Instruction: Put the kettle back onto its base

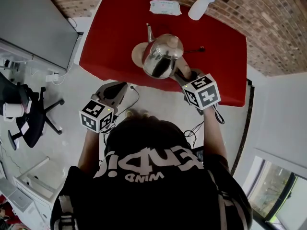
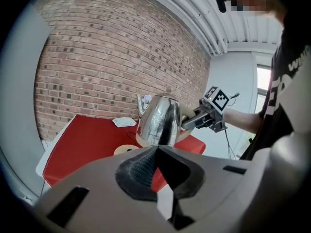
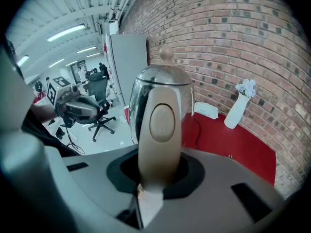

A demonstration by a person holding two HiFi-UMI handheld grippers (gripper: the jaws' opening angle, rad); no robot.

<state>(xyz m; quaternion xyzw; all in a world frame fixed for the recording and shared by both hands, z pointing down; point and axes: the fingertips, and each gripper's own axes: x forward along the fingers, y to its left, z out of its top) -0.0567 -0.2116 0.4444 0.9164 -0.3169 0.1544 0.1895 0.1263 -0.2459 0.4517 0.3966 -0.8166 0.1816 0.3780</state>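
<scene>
A shiny steel kettle [image 1: 162, 56] with a beige handle [image 3: 162, 130] hangs in the air above the near part of the red table [image 1: 115, 37]. My right gripper [image 1: 184, 75] is shut on that handle. The round beige base [image 1: 138, 55] lies on the table, half hidden under the kettle's left side; in the left gripper view the base [image 2: 125, 150] sits just below the kettle [image 2: 158, 120]. My left gripper [image 1: 121, 87] hovers off the table's near edge, left of the kettle, its jaws closed together with nothing between them.
A white vase with flowers [image 1: 199, 6] and a tissue pack [image 1: 165, 7] stand at the table's far edge by the brick wall. A black cord [image 1: 194, 50] runs right from the kettle. An office chair [image 1: 33, 114] stands on the floor at the left.
</scene>
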